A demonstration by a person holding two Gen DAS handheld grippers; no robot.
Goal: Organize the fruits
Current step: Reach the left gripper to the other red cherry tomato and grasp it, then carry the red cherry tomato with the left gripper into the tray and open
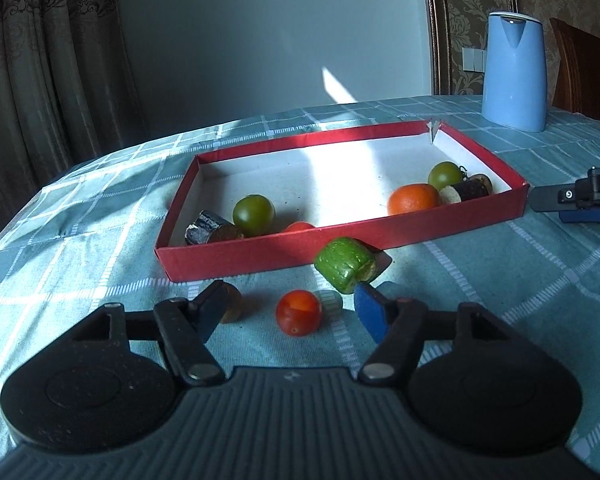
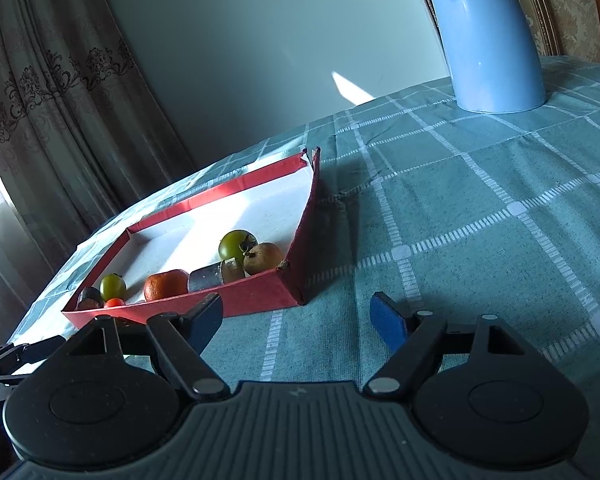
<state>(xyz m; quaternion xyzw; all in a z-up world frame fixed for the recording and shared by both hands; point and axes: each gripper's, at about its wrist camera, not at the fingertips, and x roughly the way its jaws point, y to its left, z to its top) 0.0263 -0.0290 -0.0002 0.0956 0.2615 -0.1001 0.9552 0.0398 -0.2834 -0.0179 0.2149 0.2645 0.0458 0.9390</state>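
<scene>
A red cherry tomato [image 1: 298,312] lies on the checked cloth between the fingers of my left gripper [image 1: 290,306], whose pads stand apart from it, so the gripper is open. Just beyond it a green cucumber chunk [image 1: 344,265] rests against the near wall of the red box [image 1: 260,256]. Inside the box lie two green tomatoes [image 1: 253,209], an orange [image 1: 413,199], a small red tomato [image 1: 298,226] and dark cut pieces [image 1: 210,233]. My right gripper [image 2: 298,314] is open over bare cloth, right of the box's corner [image 2: 296,280].
A blue kettle [image 1: 514,72] stands at the back right of the table, with a wooden chair [image 1: 580,68] behind it. A brownish piece [image 1: 232,304] sits behind my left finger. Curtains hang at the left. The table edge curves away beyond the box.
</scene>
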